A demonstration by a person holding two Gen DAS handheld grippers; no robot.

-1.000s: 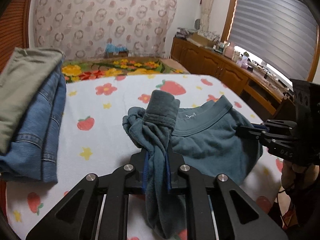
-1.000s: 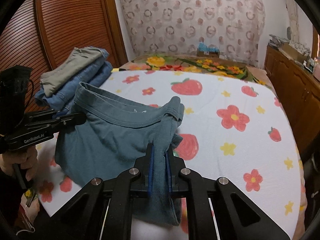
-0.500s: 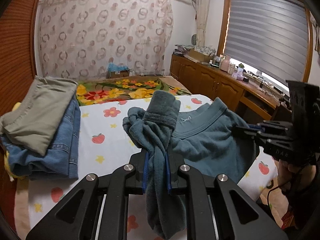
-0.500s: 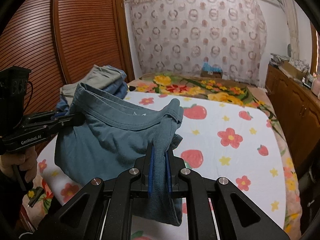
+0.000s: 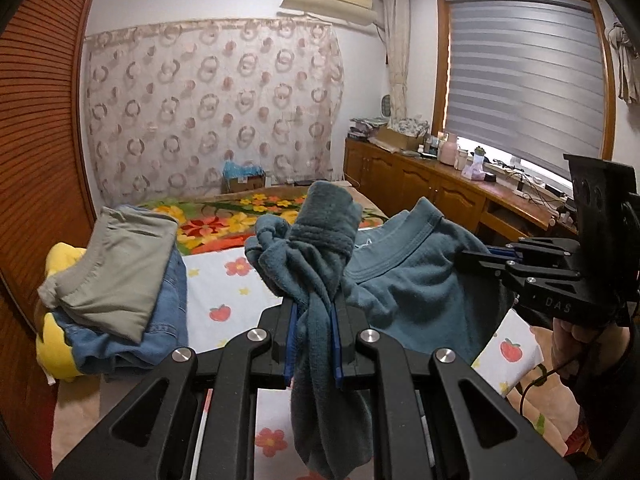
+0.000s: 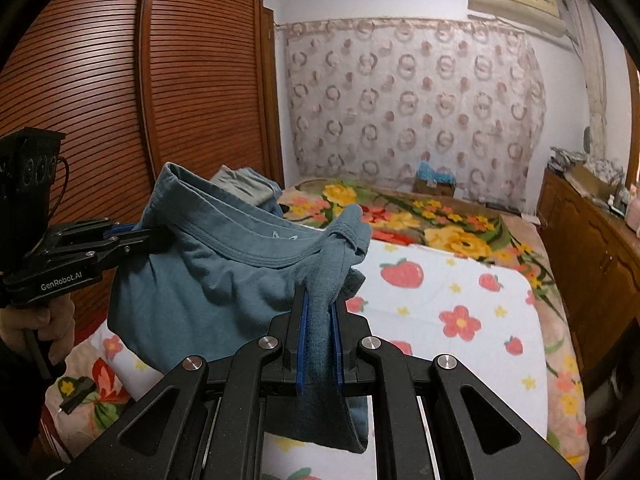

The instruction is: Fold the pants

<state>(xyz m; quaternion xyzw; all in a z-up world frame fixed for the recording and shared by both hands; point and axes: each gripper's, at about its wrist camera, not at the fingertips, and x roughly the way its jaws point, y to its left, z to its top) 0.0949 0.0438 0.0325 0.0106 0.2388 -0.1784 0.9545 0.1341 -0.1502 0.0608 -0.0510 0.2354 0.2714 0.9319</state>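
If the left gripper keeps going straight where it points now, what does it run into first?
The left gripper is shut on the teal pants; past their bunched waistband, probably the flowered bed cover, though depth is unclear.

— What do the left tongs look like?
— Black angular links, silver screws, blue pads.
— And the right tongs?
— The same; "GenRobot.AI" is printed on one side, "DAS" on the other.

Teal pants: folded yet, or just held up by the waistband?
Not folded. The teal pants hang by the waistband, stretched between the left hand-held gripper and the right hand-held gripper, above the bed.
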